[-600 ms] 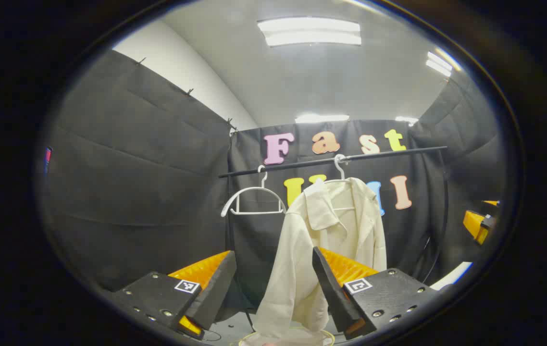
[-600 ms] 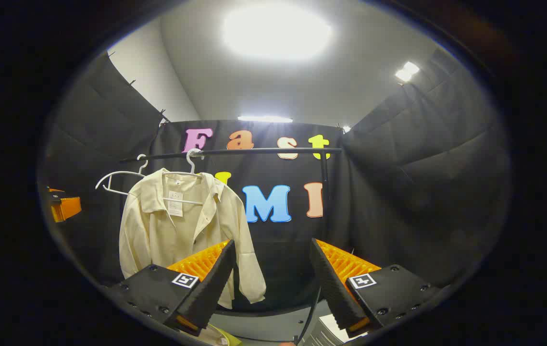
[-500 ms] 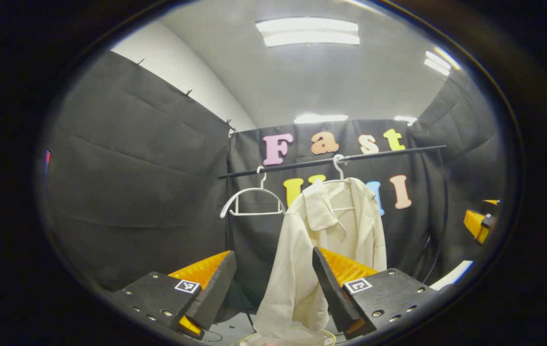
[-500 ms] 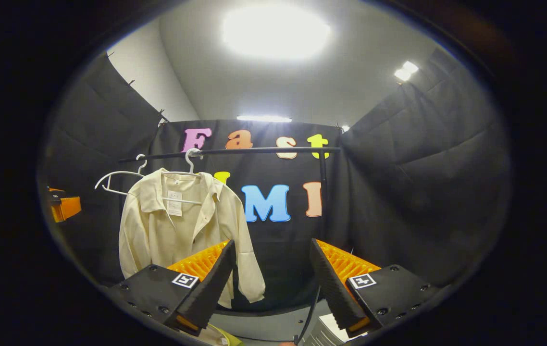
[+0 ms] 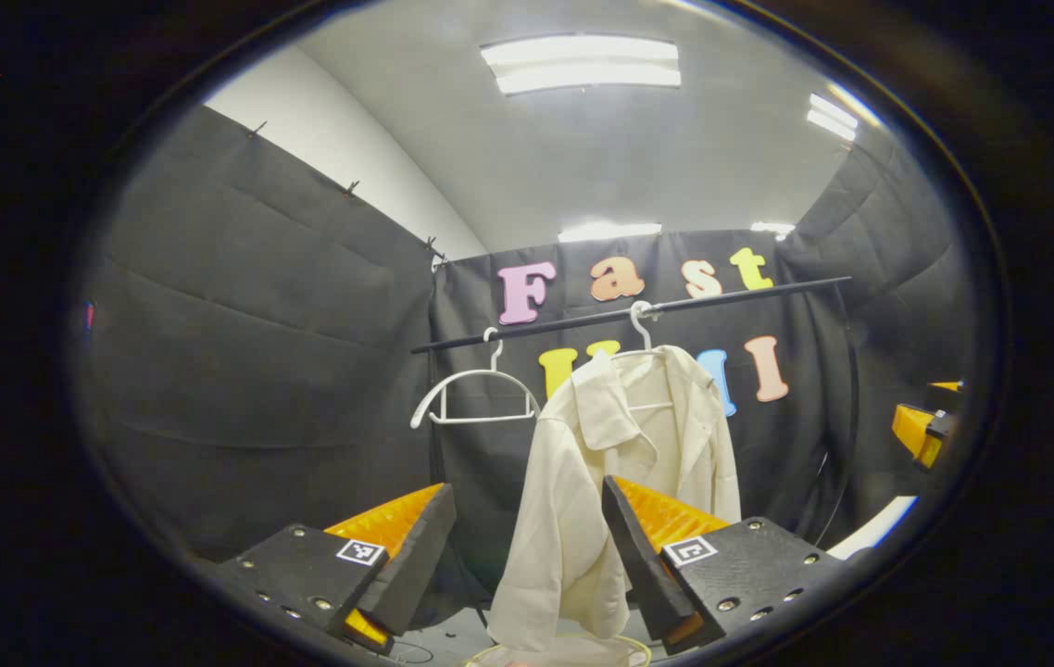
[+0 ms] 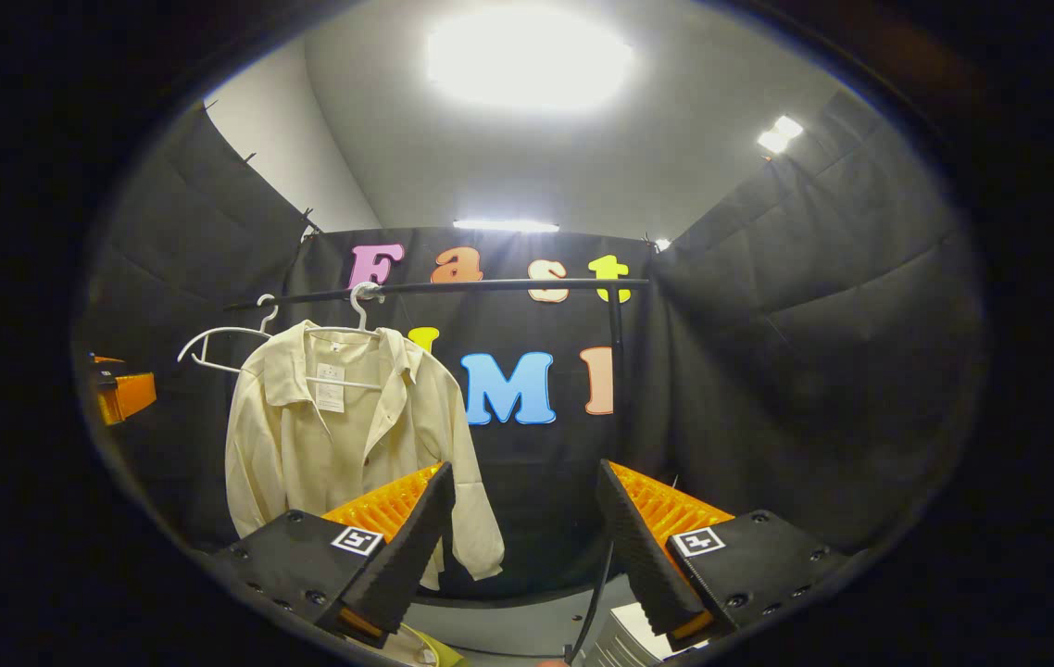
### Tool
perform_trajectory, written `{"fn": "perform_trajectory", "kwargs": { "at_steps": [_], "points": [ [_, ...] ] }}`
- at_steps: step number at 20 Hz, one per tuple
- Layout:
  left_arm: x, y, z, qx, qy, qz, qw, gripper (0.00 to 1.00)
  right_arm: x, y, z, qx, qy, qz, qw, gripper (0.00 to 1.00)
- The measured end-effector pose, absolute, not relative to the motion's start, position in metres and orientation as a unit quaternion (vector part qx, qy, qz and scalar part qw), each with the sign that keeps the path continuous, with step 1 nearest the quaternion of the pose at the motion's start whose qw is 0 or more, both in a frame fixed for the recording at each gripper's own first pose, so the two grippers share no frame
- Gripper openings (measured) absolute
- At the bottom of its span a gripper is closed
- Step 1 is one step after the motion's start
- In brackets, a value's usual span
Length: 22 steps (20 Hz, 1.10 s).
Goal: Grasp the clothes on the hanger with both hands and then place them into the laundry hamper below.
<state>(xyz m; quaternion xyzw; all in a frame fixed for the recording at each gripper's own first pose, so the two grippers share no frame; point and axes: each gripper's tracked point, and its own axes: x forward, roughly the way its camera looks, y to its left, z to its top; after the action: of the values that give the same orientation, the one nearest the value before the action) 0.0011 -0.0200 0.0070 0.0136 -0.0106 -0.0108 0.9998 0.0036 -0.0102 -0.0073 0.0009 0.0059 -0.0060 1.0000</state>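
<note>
Since half a second ago both views have tilted slightly, so the rail sits a little lower in ours. Nearest us, our left tool [image 5: 527,565] gapes wide, holding nothing, and our right tool [image 6: 522,556] is equally wide and empty. Beyond them the cream shirt [image 5: 620,482] hangs on a white hanger [image 5: 643,329] from the black rail [image 5: 749,289], well apart from both tools. Beside it hangs a bare white hanger [image 5: 476,396]. Below the shirt's hem we see a pale hamper rim [image 5: 555,648].
</note>
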Motion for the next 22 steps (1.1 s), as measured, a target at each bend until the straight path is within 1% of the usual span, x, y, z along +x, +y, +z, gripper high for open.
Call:
{"fn": "perform_trajectory", "kwargs": {
  "at_steps": [4,8,9,10,11,18,19,20,22],
  "points": [
    [0.002,-0.024,0.007,0.014,-0.010,-0.017,1.000,0.91,0.004,-0.009,-0.008,0.004,0.008,-0.007,1.000,0.97],
    [0.012,-0.031,0.003,0.017,-0.007,-0.019,1.000,0.91,0.009,-0.002,-0.009,0.007,0.009,-0.004,1.000,0.97],
    [0.015,-0.032,0.004,0.019,-0.006,-0.018,1.000,0.93,0.012,0.001,-0.007,0.011,0.008,-0.001,1.000,0.97],
    [0.018,-0.032,0.004,0.021,-0.007,-0.017,1.000,0.93,0.015,0.004,-0.006,0.013,0.007,0.002,1.000,0.97],
    [0.021,-0.033,0.006,0.024,-0.008,-0.017,1.000,0.91,0.020,0.007,-0.003,0.015,0.006,0.005,1.000,0.97],
    [0.044,-0.048,0.019,0.035,-0.014,-0.019,0.999,0.91,0.060,0.033,0.016,0.037,-0.002,0.042,0.998,0.98],
    [0.050,-0.052,0.023,0.037,-0.016,-0.019,0.999,0.93,0.068,0.038,0.017,0.039,-0.001,0.049,0.998,0.98],
    [0.057,-0.057,0.024,0.039,-0.018,-0.019,0.999,0.91,0.075,0.042,0.018,0.040,-0.001,0.056,0.998,0.98],
    [0.071,-0.068,0.028,0.038,-0.021,-0.021,0.999,0.91,0.092,0.050,0.020,0.041,-0.002,0.070,0.997,0.98]
  ]
}}
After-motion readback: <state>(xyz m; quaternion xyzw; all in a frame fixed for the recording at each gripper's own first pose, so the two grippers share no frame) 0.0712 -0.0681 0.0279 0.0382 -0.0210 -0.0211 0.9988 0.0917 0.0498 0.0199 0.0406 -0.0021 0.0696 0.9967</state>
